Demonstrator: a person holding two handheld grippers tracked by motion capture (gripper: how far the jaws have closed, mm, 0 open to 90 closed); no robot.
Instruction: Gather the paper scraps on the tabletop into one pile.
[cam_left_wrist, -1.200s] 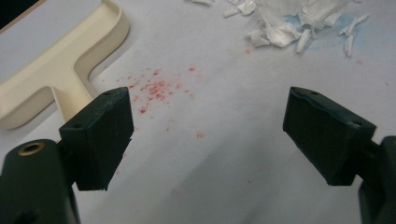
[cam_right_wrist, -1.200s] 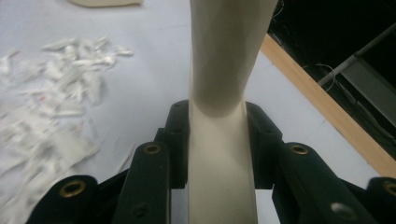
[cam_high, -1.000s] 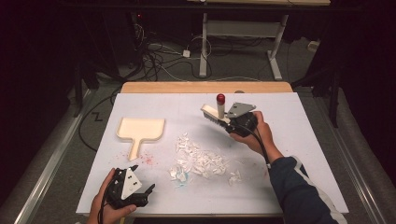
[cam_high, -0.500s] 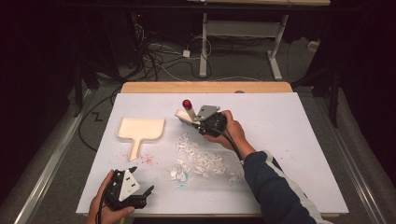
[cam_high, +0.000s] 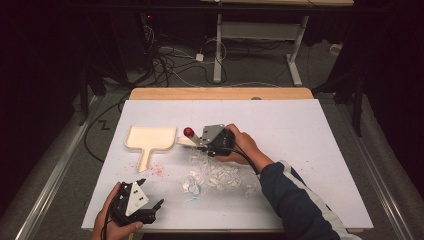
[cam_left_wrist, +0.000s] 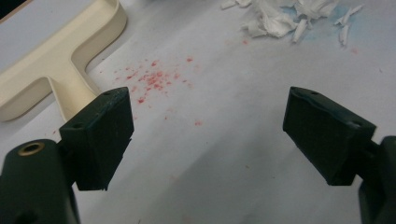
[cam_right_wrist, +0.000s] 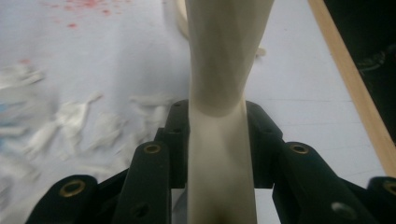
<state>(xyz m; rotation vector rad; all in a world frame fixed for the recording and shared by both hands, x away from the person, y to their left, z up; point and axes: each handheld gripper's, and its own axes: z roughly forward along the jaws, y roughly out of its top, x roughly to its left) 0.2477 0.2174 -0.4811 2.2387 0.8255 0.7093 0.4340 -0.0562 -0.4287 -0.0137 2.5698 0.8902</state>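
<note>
Cream tool handle (cam_right_wrist: 219, 93) clamped in right gripper (cam_high: 202, 142), jaws almost closed on it, mid-table (cam_high: 320, 150), just right of dustpan (cam_high: 150, 137).

Red knob end (cam_high: 188, 132) raised beside dustpan's right rim; white paper scraps (cam_high: 215, 175) just nearside of gripper; red specks (cam_high: 157, 171) by dustpan's stem. Left gripper (cam_high: 150, 207) at near edge, left of centre, jaws wide apart, empty. Risks: dustpan unheld, so liable to slide toward left edge under a sweeping push; scraps liable to scatter past rim if swept fast; handle liable to twist between pads under side load. Against one second earlier: right gripper and tool shifted left and lower, from nearer far edge to dustpan; left gripper unmoved.
</note>
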